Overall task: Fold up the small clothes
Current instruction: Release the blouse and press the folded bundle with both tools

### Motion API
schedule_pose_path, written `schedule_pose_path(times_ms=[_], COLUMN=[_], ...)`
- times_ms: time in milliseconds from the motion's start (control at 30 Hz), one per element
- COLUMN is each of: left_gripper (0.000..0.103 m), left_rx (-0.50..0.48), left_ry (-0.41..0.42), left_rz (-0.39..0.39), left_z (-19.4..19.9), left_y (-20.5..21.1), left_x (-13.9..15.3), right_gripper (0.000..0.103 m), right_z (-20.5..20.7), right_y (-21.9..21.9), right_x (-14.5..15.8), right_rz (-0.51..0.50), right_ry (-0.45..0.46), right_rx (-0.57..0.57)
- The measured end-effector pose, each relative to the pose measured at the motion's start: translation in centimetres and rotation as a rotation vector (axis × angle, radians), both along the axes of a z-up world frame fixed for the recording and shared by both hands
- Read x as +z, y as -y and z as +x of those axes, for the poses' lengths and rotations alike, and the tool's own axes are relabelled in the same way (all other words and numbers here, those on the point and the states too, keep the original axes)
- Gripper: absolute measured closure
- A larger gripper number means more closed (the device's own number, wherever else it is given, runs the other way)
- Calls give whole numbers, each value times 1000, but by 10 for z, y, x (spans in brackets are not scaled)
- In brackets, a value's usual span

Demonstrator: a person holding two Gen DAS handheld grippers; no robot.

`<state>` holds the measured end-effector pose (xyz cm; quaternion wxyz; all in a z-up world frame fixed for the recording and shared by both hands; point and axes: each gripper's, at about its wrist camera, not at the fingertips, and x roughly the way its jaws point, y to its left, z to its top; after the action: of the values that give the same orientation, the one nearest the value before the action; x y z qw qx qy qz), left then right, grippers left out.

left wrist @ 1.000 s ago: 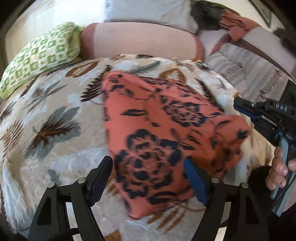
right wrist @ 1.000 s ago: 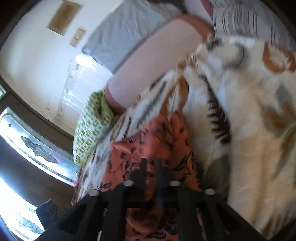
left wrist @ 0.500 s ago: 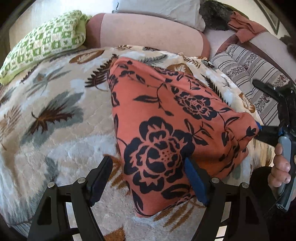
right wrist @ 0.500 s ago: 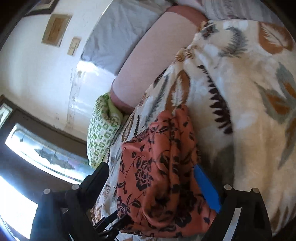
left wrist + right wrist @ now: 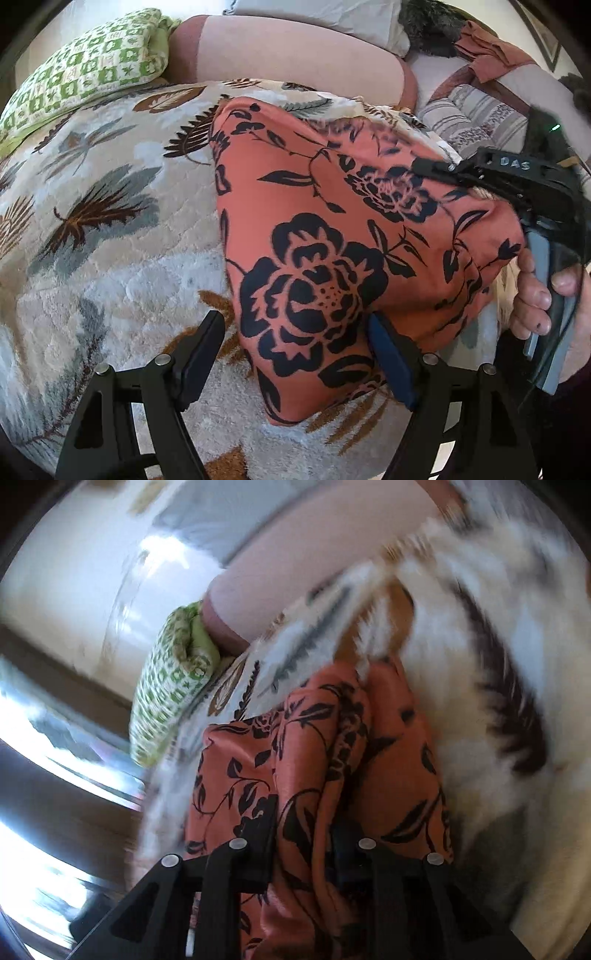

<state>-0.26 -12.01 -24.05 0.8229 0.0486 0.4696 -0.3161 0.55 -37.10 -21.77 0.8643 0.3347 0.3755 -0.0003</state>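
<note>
Leaf-patterned blanket (image 5: 110, 258) on a bed, with an orange floral garment (image 5: 332, 258) laid over it.

Across the middle of the left wrist view the garment is spread flat on the blanket, its near corner lying between the fingers (image 5: 201, 354) of the left gripper (image 5: 295, 365), which are held wide apart and are not pressed on the cloth. At the right edge of that view the right gripper (image 5: 436, 168) is seen over the garment's far right part, held by a hand (image 5: 535, 299). In the blurred right wrist view the right gripper (image 5: 306, 834) is closing, with a bunched fold of the garment (image 5: 325, 775) between its fingers (image 5: 262, 834). A green checked pillow (image 5: 85, 70) lies at the upper left, beside a pink bolster (image 5: 295, 55); striped cloth (image 5: 472, 118) is seen at the upper right.
</note>
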Motion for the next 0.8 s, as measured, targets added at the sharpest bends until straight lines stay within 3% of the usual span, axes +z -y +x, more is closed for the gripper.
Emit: schedule_pose_path(times_ms=[100,200,267,333,367,433,467,500,633,700,800], left_gripper=[23,23,23,23,23,23,23,23,23,22,21], left_rx=[-40,-62,-75,-95,-87,-73,-66,-54,-37,-24,-21], left_ry=[34,61,27,-53,-77,-91,-74,-39,117,202,250], left_rz=[-15,-12,1,5,6,-20,-22,-14,-22,18,125], left_z=[-7,-10,-6,-1,1,4,4,3,-5,-9,-10], left_y=[5,12,19,25,24,17,14,11,7,12,23], left_x=[8,12,5,-5,-8,-4,2,9,44,55,48], right_gripper=[80,80,80,77,69,44,38,38,38,38,38], right_z=[-18,-35,-39,-32,-28,-36,-40,-47,-72,-84,-97], right_y=[-17,-23,-10,11,18,38,44,50,43,32,7], right_x=[31,47,37,2,-13,-25,-22,-14,32,49,63], right_rz=[-166,-261,-255,-207,-188,-50,5,42,-55,-66,-70], right_ry=[74,107,54,-62,-114,-100,-115,-82,72,136,179], right_rx=[-5,-30,-55,-96,-97,-158,-191,-211,-201,-151,-65])
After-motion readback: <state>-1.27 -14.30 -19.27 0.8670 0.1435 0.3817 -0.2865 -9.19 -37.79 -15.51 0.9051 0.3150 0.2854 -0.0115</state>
